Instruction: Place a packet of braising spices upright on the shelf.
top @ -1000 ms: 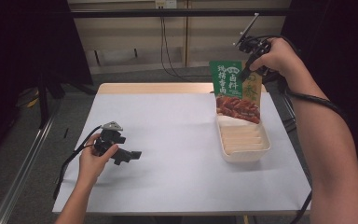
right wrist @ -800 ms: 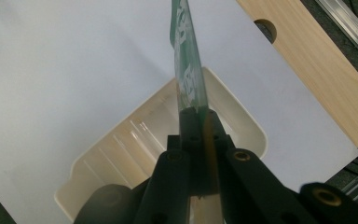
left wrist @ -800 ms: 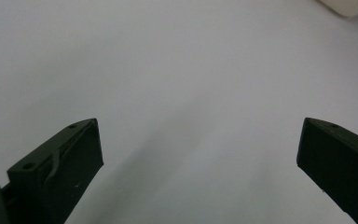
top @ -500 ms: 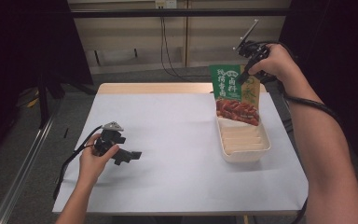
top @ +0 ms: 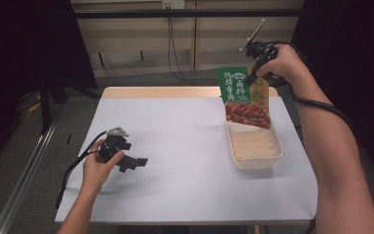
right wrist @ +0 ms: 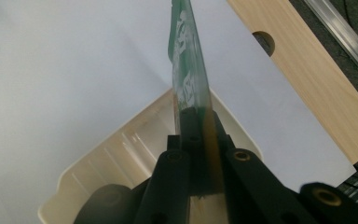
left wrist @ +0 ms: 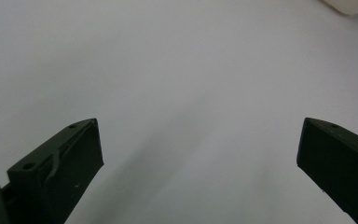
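I am holding a flat green and red food packet by its top edge in my right gripper; the jaws are pinched together on the packet, which the right gripper view shows edge-on running up from between them; the packet hangs upright at the far right of the table, with its lower edge over the far end of a cream tray; I cannot tell whether that edge touches the tray's floor or hangs just above it.

I judge the step in hand to be moving the packet at the tray, either setting it in or lifting it out; from this moment alone I cannot say which; if it is going in, the next move calls for lowering my hand and tilting the packet toward me so it lies flat along the ribbed floor of the tray, then parting the jaws; if it is coming out, it calls for a clean lift clear of the rim.

My right arm reaches forward along the right side of the table, forearm raised, hand high above the tray's far end, gripper pointing down; my left hand rests on the white table surface at the near left, well apart from the tray; my left gripper lies low, pointing right, its jaws spread wide with nothing between them.
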`<state>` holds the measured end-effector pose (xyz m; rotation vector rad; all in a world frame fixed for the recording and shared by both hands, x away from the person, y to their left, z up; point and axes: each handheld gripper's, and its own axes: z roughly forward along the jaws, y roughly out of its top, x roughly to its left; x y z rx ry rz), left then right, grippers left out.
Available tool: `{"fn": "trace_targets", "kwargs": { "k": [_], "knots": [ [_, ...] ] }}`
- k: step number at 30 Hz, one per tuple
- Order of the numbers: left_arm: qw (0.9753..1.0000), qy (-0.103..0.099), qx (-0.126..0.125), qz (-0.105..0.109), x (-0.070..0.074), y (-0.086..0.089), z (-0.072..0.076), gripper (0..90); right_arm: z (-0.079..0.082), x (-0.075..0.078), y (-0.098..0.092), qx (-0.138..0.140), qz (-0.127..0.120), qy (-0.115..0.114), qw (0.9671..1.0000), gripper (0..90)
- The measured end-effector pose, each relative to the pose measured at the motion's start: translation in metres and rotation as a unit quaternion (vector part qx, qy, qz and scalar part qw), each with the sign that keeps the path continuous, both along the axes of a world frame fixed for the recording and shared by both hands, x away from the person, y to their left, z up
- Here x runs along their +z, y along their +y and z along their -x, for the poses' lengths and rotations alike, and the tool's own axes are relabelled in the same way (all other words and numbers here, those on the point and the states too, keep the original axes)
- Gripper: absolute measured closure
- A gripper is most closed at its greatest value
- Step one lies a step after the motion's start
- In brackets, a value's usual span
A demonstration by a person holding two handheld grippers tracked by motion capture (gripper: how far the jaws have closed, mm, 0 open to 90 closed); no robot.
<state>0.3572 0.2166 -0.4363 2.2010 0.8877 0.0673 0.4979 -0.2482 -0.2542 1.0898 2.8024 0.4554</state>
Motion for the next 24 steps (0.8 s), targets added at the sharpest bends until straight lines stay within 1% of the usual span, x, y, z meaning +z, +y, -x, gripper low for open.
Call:
{"fn": "trace_targets", "kwargs": {
  "k": [3, 4, 6, 8, 10, 14, 15, 18, 19, 24],
  "knots": [
    [1.0000, 0.001, -0.002, 0.000, 0.000, 0.000, 0.000, 0.0, -0.001, -0.006, -0.003, 0.001, -0.001, -0.001, 1.0000, 90.0],
    [1.0000, 0.001, -0.002, 0.000, 0.000, 0.000, 0.001, 0.0, -0.001, -0.008, -0.004, -0.001, -0.002, 0.003, 1.0000, 90.0],
    [1.0000, 0.002, -0.003, 0.000, 0.000, -0.001, 0.001, 0.0, -0.001, -0.013, -0.007, -0.001, -0.002, 0.002, 1.0000, 90.0],
    [1.0000, 0.001, -0.003, 0.001, 0.000, -0.001, 0.001, 0.0, -0.001, -0.018, -0.008, -0.005, -0.006, 0.009, 0.9999, 90.0],
    [1.0000, 0.000, -0.001, 0.002, -0.001, -0.001, 0.000, 0.0, 0.000, -0.022, -0.010, -0.005, -0.010, 0.010, 0.9999, 90.0],
    [1.0000, 0.001, -0.001, 0.000, -0.001, -0.001, 0.001, 0.0, 0.004, -0.022, -0.016, -0.023, -0.019, 0.014, 0.9995, 90.0],
    [1.0000, 0.001, -0.002, 0.001, -0.001, -0.001, 0.001, 0.0, 0.005, -0.022, -0.018, -0.030, -0.022, 0.019, 0.9991, 90.0],
    [1.0000, 0.001, -0.002, 0.002, 0.000, -0.001, 0.001, 0.0, 0.010, -0.025, -0.023, -0.042, -0.026, 0.023, 0.9985, 90.0],
    [1.0000, 0.000, -0.002, 0.002, 0.000, -0.001, 0.001, 0.0, 0.011, -0.026, -0.025, -0.042, -0.024, 0.026, 0.9985, 90.0],
    [1.0000, 0.001, -0.004, 0.004, -0.001, -0.002, 0.002, 0.0, 0.016, -0.030, -0.035, -0.049, -0.027, 0.024, 0.9981, 90.0]
  ]
}}
